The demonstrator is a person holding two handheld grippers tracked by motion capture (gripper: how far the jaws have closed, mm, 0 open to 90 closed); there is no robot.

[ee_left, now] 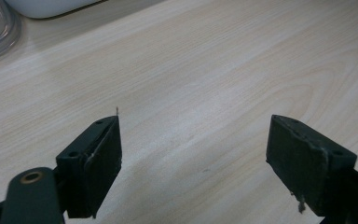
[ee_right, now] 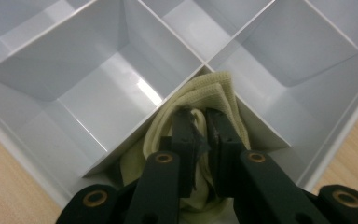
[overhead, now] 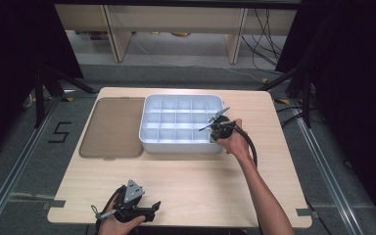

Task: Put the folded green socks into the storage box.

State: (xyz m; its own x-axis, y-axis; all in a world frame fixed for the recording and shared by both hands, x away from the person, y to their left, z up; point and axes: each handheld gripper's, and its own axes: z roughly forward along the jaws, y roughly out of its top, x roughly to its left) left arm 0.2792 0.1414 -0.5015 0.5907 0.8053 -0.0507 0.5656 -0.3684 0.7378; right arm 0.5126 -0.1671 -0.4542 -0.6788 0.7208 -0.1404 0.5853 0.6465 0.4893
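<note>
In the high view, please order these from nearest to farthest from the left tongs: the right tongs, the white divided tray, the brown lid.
From the left tongs, at the table's near edge:
1. White divided tray, ahead.
2. Brown lid, ahead-left; close to the tray's rank.
3. Right tongs, far right, over the tray.

Right tool [ee_right: 201, 135] pinching cream cloth [ee_right: 212, 91], inside a corner compartment of white divided tray [ee_right: 102, 88]

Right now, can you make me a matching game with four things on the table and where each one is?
Things:
1. white divided tray
2. brown lid
3. pale yellow cloth
4. left gripper

Places:
A. at the table's near edge, open over bare wood
B. flat, left of the tray
C. middle of the table, far side
D. in a corner compartment, pinched by the right gripper

Pairs: 1-C, 2-B, 3-D, 4-A
</note>
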